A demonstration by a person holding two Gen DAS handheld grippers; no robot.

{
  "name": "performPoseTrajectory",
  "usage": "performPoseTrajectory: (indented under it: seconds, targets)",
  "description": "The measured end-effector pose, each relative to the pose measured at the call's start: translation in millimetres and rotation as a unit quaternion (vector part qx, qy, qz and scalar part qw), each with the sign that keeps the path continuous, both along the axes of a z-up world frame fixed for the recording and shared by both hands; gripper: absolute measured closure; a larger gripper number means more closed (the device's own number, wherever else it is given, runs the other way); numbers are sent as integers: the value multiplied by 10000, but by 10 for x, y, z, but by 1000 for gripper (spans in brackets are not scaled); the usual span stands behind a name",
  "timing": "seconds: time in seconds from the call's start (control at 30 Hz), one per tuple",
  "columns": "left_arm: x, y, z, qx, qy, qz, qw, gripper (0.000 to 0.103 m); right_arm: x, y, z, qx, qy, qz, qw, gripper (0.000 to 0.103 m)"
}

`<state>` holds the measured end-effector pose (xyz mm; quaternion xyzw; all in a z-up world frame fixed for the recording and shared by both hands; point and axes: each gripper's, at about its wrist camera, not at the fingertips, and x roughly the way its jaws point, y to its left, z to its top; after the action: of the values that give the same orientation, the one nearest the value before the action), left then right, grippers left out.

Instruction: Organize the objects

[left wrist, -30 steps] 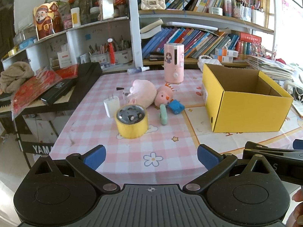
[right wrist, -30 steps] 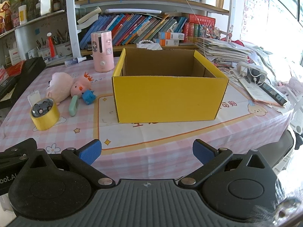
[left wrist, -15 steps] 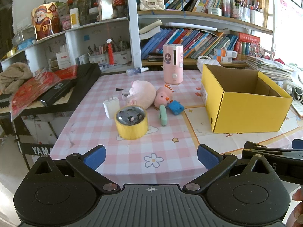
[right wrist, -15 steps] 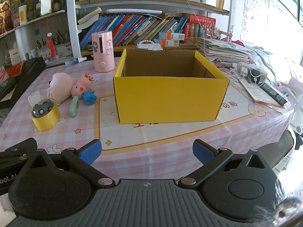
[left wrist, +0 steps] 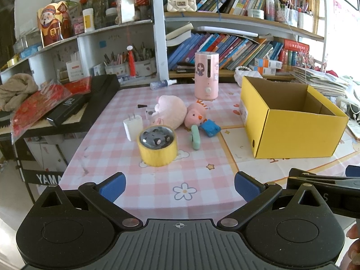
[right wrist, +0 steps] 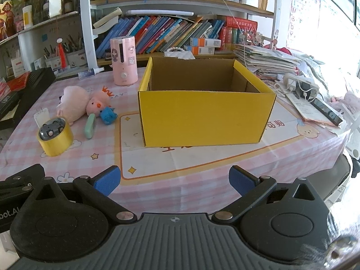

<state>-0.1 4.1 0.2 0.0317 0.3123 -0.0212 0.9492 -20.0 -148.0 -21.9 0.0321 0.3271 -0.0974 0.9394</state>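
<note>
Left hand-held gripper is hovering level at the near edge of the counter, fingers spread wide, holding nothing, pointing at the clutter ahead. Right hand-held gripper is sitting just beside it at about the same height, also released and empty, aiming straight at the yellow box.

Yellow box is standing open-topped on the right half of the counter; nothing is showing in the part of its interior that's visible.

Left of the box, well apart from both grippers:
- yellow tape roll lying flat, small grey toy car sitting in its core
- white charger just beside the roll
- pink plush and smaller pink chick plush touching each other
- green clip-like item and blue toy just in front of the chick
- pink humidifier standing upright behind them
</note>
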Motion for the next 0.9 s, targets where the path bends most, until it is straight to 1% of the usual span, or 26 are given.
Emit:
performPoseTrajectory:
  seconds: [0.2,0.43,0.67,0.87,0.9]
  targets:
    - [11,54,-7,-10,2,-14,10000,0,-5,-6,1,6,-3,4,10000,0]
    - [20,166,-22,-53,22,15,10000,0,45,146,-4,-29,-18,45,10000,0]
    - [0,246,-29,-156,-3,29,9999,0,50,204,11,-78,-20,103,9999,0]
    - [-42,286,-29,-192,-82,-58,9998,0,48,235,18,-69,-84,229,9997,4]
    - [-46,300,-33,-213,-80,-59,9997,0,44,241,18,-46,-101,278,9996,7]
